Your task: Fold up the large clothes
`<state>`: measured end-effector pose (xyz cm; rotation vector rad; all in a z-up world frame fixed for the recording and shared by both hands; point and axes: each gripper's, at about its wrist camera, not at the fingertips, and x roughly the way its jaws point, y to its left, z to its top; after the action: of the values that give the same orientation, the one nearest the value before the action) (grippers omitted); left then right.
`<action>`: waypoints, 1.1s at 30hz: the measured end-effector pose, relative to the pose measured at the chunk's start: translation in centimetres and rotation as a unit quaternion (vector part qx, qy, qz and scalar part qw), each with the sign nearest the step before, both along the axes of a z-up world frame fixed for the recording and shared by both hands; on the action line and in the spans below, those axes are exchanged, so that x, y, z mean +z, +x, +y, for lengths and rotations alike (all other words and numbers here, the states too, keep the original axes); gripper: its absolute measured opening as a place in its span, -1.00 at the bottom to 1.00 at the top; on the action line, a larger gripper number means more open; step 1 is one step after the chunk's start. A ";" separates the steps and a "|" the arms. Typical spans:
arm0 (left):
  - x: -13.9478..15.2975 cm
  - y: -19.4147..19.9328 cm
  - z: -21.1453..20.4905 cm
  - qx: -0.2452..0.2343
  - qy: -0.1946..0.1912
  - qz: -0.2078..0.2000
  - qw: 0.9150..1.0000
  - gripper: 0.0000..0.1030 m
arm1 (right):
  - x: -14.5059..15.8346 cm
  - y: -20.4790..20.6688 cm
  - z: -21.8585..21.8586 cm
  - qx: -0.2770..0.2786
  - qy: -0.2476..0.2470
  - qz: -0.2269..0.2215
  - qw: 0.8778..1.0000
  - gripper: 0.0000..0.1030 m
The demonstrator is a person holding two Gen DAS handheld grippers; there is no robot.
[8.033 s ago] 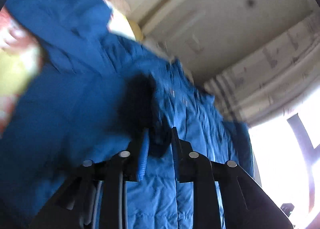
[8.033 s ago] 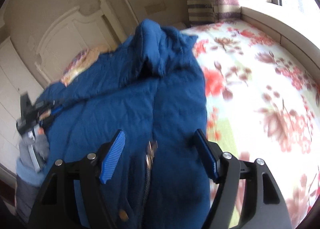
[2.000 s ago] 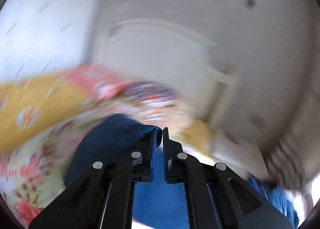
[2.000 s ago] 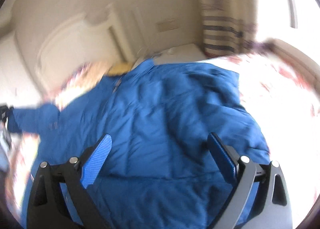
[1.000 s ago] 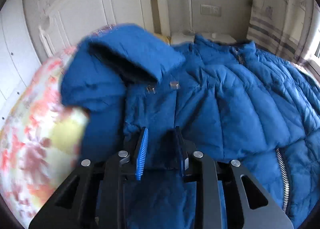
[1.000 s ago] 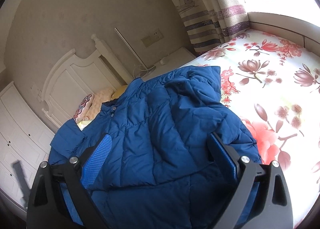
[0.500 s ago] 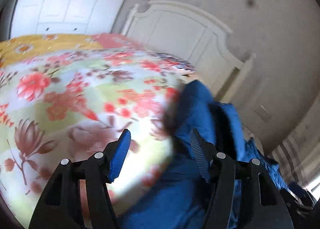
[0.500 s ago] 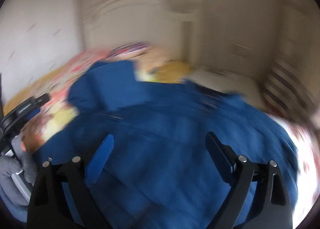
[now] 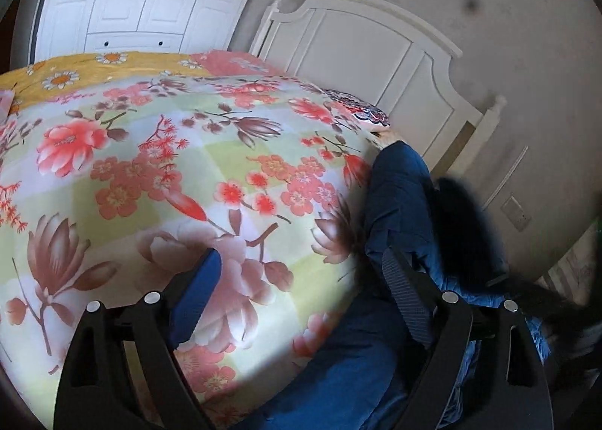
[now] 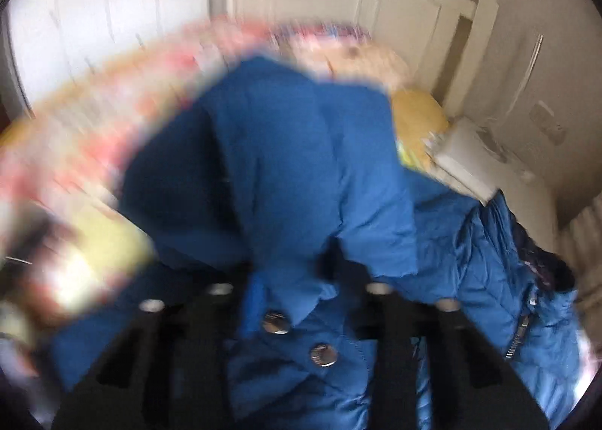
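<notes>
A: Jacket (image 10: 301, 151) lies on the flowered quilt (image 9: 150, 151). My right tongs (image 10: 297, 294) have just closed, pinching its hood.

B: Left?

A: Left tongs (image 9: 297, 290) just opened, empty. Pull the hood flat, slowly.

A blurred scene is shown. The right gripper (image 10: 297, 302) is seen at six o'clock, its jaws having just been closing, with a fold of the blue padded coat (image 10: 301, 166) pinched between them. Two metal snaps (image 10: 321, 354) are seen just below. A white headboard (image 10: 432, 16) is placed toward one o'clock
</notes>
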<state>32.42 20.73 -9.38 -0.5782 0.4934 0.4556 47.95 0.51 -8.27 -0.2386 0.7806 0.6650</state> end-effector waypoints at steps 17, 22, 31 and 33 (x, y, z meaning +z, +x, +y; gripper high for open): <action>1.4 -0.2 -2.2 -0.024 0.052 -0.018 0.998 0.70 | 13.9 -11.4 -33.1 -0.153 0.517 0.002 0.842 -0.65; 1.4 0.6 -3.1 -0.044 0.068 -0.001 0.997 0.70 | 5.9 -12.9 -39.2 -0.292 0.427 0.051 0.854 0.36; 0.8 1.1 -3.4 -0.047 0.073 0.023 0.996 0.70 | -3.7 -14.3 -41.5 -0.371 0.364 0.095 0.849 0.33; 0.8 1.2 -3.6 -0.050 0.076 0.027 0.995 0.71 | -3.6 -14.2 -40.9 -0.370 0.330 0.083 0.864 0.29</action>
<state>33.67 17.12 -8.59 -0.3931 0.5324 0.4113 33.77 -40.37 -11.87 0.7353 0.6928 0.1810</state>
